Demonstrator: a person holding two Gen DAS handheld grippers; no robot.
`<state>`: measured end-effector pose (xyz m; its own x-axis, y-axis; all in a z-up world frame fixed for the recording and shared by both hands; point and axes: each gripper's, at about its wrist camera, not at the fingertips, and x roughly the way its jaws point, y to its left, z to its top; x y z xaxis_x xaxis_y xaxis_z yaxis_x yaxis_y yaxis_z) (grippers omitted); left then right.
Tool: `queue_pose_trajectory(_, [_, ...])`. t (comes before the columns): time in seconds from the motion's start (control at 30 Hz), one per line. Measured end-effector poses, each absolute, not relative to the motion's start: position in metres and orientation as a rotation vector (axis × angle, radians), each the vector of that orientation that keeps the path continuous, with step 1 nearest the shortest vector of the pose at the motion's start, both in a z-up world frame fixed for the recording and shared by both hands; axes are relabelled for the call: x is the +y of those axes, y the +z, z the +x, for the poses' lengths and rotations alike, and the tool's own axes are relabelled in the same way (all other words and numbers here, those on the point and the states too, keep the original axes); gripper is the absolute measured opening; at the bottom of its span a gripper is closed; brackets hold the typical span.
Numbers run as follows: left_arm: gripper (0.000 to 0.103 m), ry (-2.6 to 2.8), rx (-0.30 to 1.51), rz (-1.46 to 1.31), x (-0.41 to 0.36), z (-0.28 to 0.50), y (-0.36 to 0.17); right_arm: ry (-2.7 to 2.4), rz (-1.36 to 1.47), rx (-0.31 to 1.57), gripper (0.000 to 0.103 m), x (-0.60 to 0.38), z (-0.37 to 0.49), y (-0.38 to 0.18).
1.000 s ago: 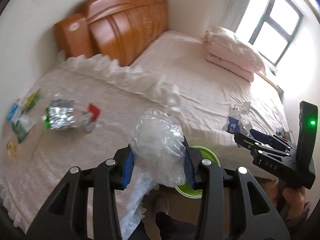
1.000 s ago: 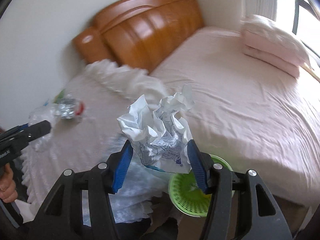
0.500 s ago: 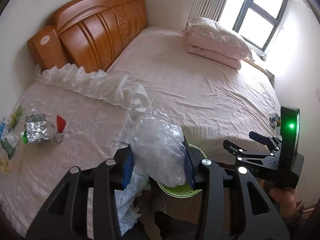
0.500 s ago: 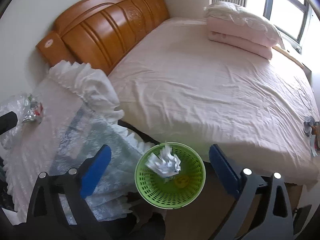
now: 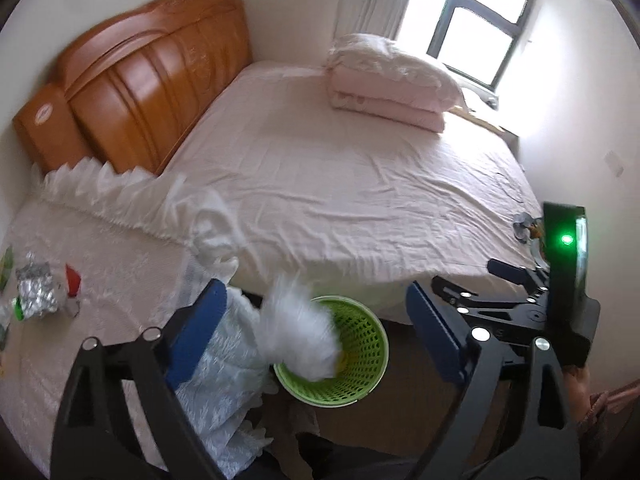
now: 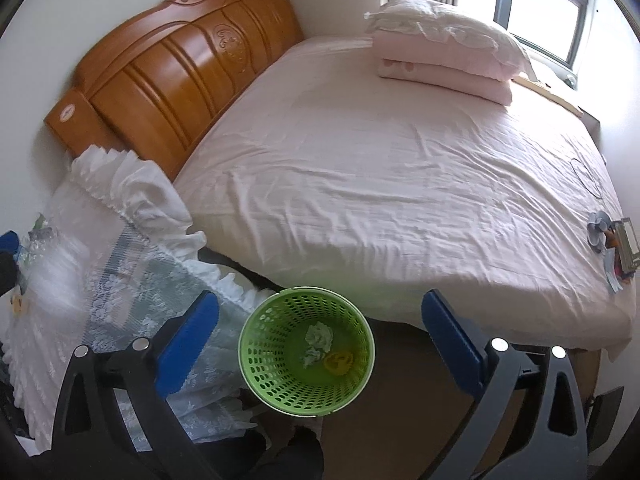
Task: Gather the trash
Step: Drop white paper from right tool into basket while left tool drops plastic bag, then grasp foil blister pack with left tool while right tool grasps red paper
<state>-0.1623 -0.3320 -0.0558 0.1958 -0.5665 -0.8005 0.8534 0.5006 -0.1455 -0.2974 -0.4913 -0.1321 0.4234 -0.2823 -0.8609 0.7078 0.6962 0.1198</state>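
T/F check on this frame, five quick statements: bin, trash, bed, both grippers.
1. The green basket stands on the floor beside the bed. True.
2. The basket is empty. False: crumpled paper lies at its bottom.
3. The left gripper is clamped on the plastic wad. False: its jaws are opening and the blurred wad is loose, over the basket.
4. The right gripper holds nothing. True.
5. A foil wrapper lies on the lace-covered table. True.
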Motion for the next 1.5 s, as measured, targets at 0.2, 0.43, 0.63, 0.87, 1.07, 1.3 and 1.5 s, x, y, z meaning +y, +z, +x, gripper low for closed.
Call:
queue_pose_trajectory(0.2, [0.095,-1.063,0.909,0.388,-0.339,-0.172,-0.053,-0.669,0.531,0.941,0.1,-0.498,-0.303,-0.134])
queue_pose_trajectory(0.43, [0.095,-1.041,0.918,0.379,-0.333,-0.167,-0.053,-0.658,0.527,0.94,0.1,-0.494,-0.301,-0.135])
queue_pose_trajectory(0.63, [0.095,-0.999,0.923,0.351,-0.321,-0.158,-0.051,-0.633,0.512,0.937,0.1,-0.485,-0.29,-0.131])
queue_pose_trajectory(0.87, [0.095,-0.886,0.93,0.291,-0.284,-0.13,-0.05,-0.565,0.5,0.921,0.1,-0.465,-0.265,-0.122])
queue_pose_trajectory(1.07, [0.095,-0.732,0.915,0.237,-0.23,-0.098,-0.048,-0.458,0.455,0.906,0.1,-0.433,-0.223,-0.111])
queue_pose_trajectory(1.3, [0.095,-0.555,0.938,0.143,-0.159,-0.058,-0.056,-0.296,0.377,0.897,0.101,-0.38,-0.157,-0.098])
queue_pose_trajectory(1.5, [0.095,-0.444,0.955,0.079,-0.111,-0.038,-0.063,-0.168,0.313,0.915,0.101,-0.337,-0.106,-0.097])
